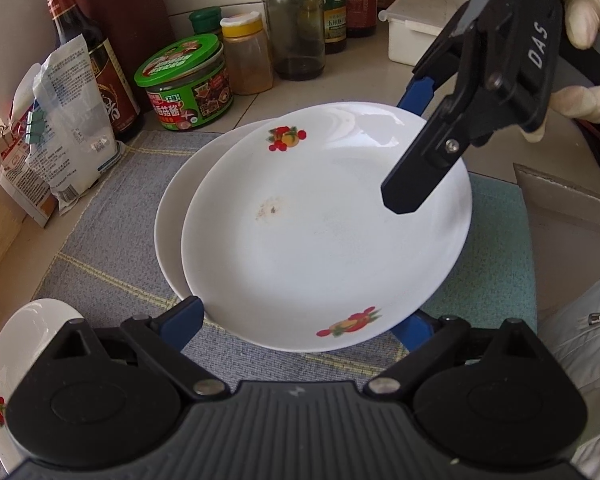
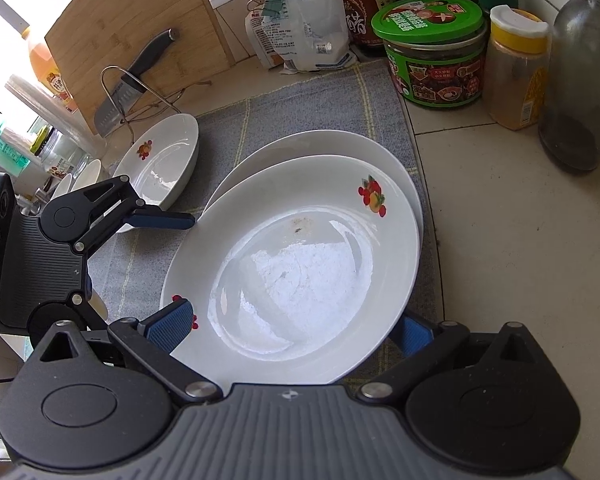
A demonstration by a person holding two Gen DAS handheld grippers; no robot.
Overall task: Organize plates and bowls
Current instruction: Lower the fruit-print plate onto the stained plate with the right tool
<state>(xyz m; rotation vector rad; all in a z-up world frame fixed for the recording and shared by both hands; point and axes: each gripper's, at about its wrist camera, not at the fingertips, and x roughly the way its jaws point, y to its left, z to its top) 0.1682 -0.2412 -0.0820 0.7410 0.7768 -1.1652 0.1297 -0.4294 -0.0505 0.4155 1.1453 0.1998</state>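
Plate stacked on another, between both spread hand-held grippers; third plate beyond left one, not yet stacked.

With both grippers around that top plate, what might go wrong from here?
1. The top plate sits off-centre on the lower plate; it might slide or clatter.
2. Left gripper and right gripper straddle the rim with wide jaws, so grip looks unsure.
3. The sauce jar and bottles stand close behind.
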